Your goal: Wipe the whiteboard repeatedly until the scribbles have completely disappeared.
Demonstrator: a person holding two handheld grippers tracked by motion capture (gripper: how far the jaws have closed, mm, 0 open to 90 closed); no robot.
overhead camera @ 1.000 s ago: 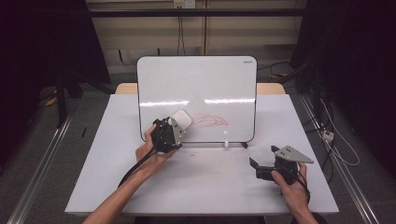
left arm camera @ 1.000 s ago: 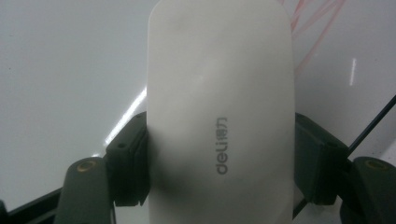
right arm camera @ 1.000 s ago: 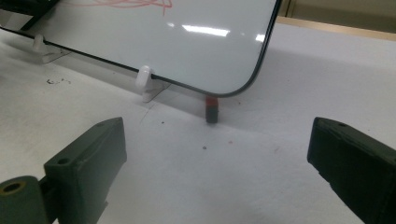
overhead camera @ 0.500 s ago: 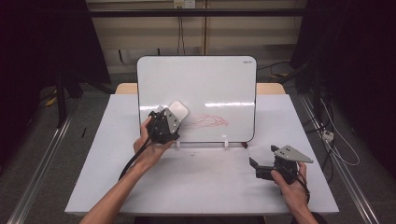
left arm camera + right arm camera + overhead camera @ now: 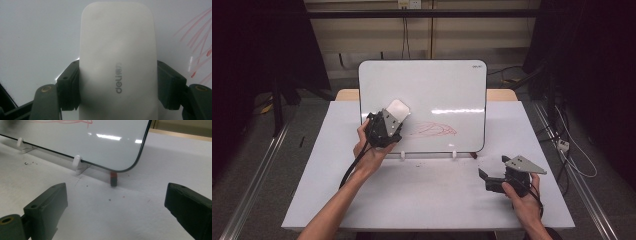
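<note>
A whiteboard point(image 5: 437, 85) stands upright on the white table point(image 5: 427, 200), with a red scribble point(image 5: 434, 130) low on its face. My left gripper point(image 5: 393, 117) is shut on a white eraser point(image 5: 397, 109) and holds it at the board's lower left, left of the scribble. In the left gripper view the eraser point(image 5: 117, 57), marked "deli", is clamped between both jaws, and red lines point(image 5: 200, 47) show at the right. My right gripper point(image 5: 485, 176) rests open on the table at the right; in its own view the gripper point(image 5: 116, 205) has nothing between its jaws.
White clip feet point(image 5: 402, 156) prop the board's lower edge. A small red and dark piece point(image 5: 113, 178) stands by the board's right corner. Dark specks point(image 5: 29, 163) lie on the table. Floor rails and cables flank the table.
My left gripper has carried the eraser up and a little to the left along the board. The right gripper has stayed where it was.
</note>
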